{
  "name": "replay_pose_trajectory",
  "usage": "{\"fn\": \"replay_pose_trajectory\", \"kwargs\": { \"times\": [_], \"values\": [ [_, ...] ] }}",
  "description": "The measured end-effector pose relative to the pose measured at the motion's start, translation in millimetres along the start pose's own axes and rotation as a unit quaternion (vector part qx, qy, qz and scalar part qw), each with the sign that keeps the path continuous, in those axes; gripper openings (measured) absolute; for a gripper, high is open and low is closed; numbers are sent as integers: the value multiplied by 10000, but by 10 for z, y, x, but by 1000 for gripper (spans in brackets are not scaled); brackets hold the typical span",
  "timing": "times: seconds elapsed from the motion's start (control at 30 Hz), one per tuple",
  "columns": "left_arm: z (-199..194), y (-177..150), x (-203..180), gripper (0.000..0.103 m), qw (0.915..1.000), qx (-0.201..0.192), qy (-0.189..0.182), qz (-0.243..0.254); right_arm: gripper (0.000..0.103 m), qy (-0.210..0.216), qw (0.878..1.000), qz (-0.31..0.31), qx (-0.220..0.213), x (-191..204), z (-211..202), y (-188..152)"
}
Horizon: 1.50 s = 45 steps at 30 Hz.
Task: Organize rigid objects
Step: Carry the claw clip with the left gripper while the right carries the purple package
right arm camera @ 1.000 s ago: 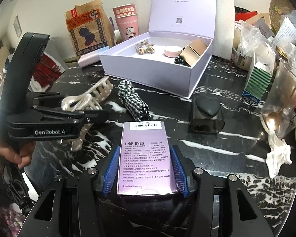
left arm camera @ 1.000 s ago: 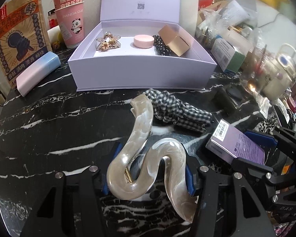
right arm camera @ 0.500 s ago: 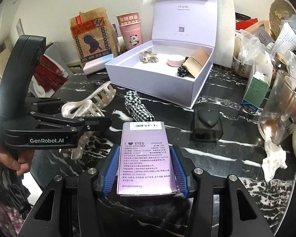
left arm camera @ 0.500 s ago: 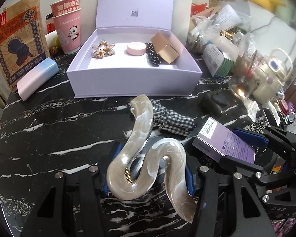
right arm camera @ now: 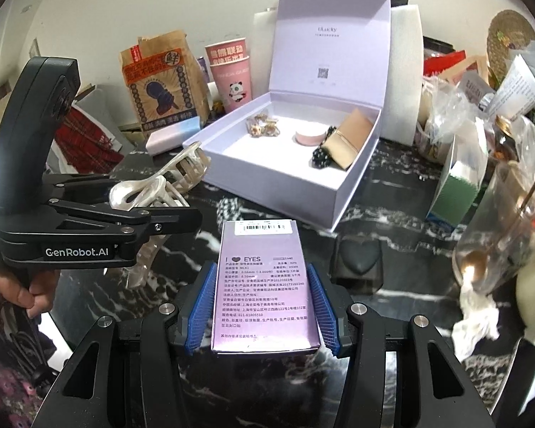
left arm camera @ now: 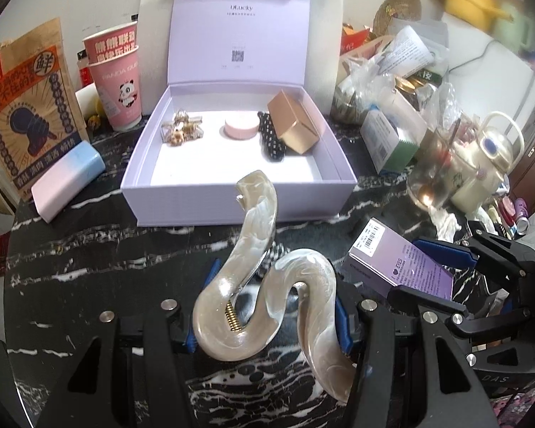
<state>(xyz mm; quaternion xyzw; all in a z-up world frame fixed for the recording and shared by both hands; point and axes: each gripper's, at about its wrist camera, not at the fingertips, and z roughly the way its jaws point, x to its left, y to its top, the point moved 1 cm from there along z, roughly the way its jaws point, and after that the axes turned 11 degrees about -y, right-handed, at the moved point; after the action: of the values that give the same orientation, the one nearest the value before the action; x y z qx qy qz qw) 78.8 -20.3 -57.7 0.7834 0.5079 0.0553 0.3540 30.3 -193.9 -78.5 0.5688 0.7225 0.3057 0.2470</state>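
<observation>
Left hand-held gripper [left arm camera: 267, 324] clamped on a pearly S-shaped hair claw [left arm camera: 267, 285], held above the black marbled surface [left arm camera: 89, 267]. Right hand-held gripper [right arm camera: 260, 306] grasping a purple printed carton [right arm camera: 264, 285] between its blue pads. Beyond both, the open lilac box [left arm camera: 232, 199] holds small accessories.

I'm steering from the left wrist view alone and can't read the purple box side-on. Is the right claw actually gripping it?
Observer: Yes, the right claw has its blue pads pressed on both long sides of the purple box.
Operator: Anything under that box?
Observer: A black heart-lidded case sits on the table just right of it, not beneath.
Operator: What shape is my hair clip from the side?
Observer: The pearly hair clip shows its comb teeth pointing toward the lavender gift box.
</observation>
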Motion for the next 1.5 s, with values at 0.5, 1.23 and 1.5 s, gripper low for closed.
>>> {"fn": "replay_pose_trajectory", "kwargs": {
  "times": [0.5, 1.23, 1.5],
  "values": [
    [-93, 488, 50, 55, 9989, -369, -49, 300, 51, 6, 9996, -64, -275, -132, 17, 485],
    [83, 1279, 240, 55, 9955, -784, -128, 509, 51, -229, 9980, -94, -574, -408, 350, 1291],
    [185, 1528, 322, 55, 9945, -870, -90, 583, 51, -214, 9972, -95, -717, -485, 464, 1564]
  ]
}}
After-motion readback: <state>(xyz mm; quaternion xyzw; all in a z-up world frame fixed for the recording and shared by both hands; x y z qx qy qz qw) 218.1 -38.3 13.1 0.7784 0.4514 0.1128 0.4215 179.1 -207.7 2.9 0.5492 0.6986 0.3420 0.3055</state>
